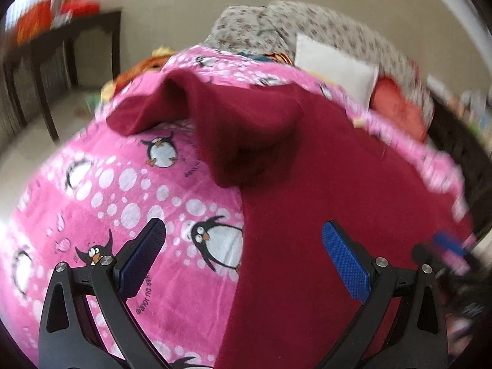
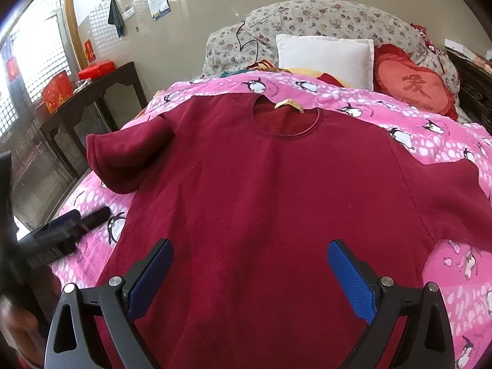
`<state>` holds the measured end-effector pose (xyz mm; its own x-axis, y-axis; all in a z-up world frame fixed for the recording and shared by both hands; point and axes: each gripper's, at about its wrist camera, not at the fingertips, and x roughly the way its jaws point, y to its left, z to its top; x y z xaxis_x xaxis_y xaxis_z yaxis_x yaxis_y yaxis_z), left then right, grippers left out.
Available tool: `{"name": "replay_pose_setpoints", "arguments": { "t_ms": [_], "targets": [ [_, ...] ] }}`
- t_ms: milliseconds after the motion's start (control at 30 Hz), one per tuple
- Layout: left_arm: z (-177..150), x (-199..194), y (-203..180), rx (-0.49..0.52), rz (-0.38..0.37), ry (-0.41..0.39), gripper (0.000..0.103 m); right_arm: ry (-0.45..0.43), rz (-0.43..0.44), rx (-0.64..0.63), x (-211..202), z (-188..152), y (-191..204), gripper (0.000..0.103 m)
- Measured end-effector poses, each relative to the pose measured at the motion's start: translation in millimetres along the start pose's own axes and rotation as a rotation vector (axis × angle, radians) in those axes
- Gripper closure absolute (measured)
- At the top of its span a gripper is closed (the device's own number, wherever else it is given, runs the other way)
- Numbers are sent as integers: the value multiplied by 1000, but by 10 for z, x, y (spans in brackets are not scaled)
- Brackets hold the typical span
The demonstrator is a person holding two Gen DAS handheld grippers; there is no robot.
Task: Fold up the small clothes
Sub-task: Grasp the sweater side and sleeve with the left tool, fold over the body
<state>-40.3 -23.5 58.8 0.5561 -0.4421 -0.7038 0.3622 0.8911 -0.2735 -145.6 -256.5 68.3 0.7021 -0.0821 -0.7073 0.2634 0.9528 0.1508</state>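
A dark red short-sleeved shirt (image 2: 276, 190) lies face up on a pink penguin blanket (image 2: 446, 129), collar at the far end with a tan label (image 2: 289, 104). Its left sleeve (image 2: 123, 160) is bunched and partly lifted. My right gripper (image 2: 249, 273) is open and empty above the shirt's lower middle. My left gripper (image 1: 243, 255) is open and empty over the shirt's left edge (image 1: 307, 215), with the bunched sleeve (image 1: 240, 129) ahead of it. The left gripper also shows in the right wrist view (image 2: 77, 224) at the left, beside the shirt.
A white pillow (image 2: 326, 55), a red heart cushion (image 2: 412, 86) and a flowered quilt (image 2: 307, 18) lie at the bed's head. A dark wooden side table (image 2: 92, 98) with red boxes stands left of the bed. The bed's left edge drops to the floor.
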Motion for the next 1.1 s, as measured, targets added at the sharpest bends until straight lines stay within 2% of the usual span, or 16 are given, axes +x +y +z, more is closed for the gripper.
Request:
{"name": "replay_pose_setpoints", "arguments": {
  "t_ms": [133, 200, 233, 333, 433, 467, 567, 667, 800, 833, 867, 900, 933, 967, 1033, 1100],
  "targets": [
    [193, 5, 725, -386, -215, -17, 1, 22, 24, 8, 90, -5, 1, 3],
    [272, 42, 1028, -539, -250, -32, 1, 36, 31, 10, 131, -16, 6, 3],
    [351, 79, 1157, -582, -250, -36, 1, 45, 37, 10, 159, -21, 9, 3],
    [566, 234, 1406, -672, -258, -26, 1, 56, 44, 13, 208, -34, 6, 3],
    [709, 482, 1560, -782, -321, 25, 1, 67, 54, 22, 257, -38, -15, 3],
    [778, 554, 1602, -810, -318, 26, 1, 69, 56, 24, 269, -40, -22, 3],
    [893, 657, 1660, -815, -291, 20, 1, 81, 58, 31, 318, -49, -50, 3],
    [958, 925, 1744, -837, -265, 70, 1, 93, 61, 47, 364, -61, -91, 3],
    [1027, 1076, 1811, -830, -244, 64, 2, 110, 66, 67, 426, -87, -138, 3],
    [1070, 1105, 1818, -813, -238, 70, 5, 113, 66, 69, 439, -92, -142, 3],
    [1095, 1148, 1827, -800, -235, 71, 22, 112, 67, 70, 443, -96, -146, 3],
    [1124, 1191, 1827, -779, -234, 83, 49, 112, 69, 71, 442, -94, -147, 3],
    [1151, 1258, 1835, -748, -230, 110, 64, 109, 72, 72, 431, -94, -146, 3],
    [1154, 1300, 1850, -728, -226, 123, 92, 106, 73, 73, 421, -94, -145, 3],
    [1115, 1279, 1901, -722, -249, 128, 92, 97, 74, 77, 393, -87, -155, 3],
    [1110, 1099, 1914, -700, -249, 96, 94, 86, 77, 83, 359, -76, -167, 3]
  ]
}}
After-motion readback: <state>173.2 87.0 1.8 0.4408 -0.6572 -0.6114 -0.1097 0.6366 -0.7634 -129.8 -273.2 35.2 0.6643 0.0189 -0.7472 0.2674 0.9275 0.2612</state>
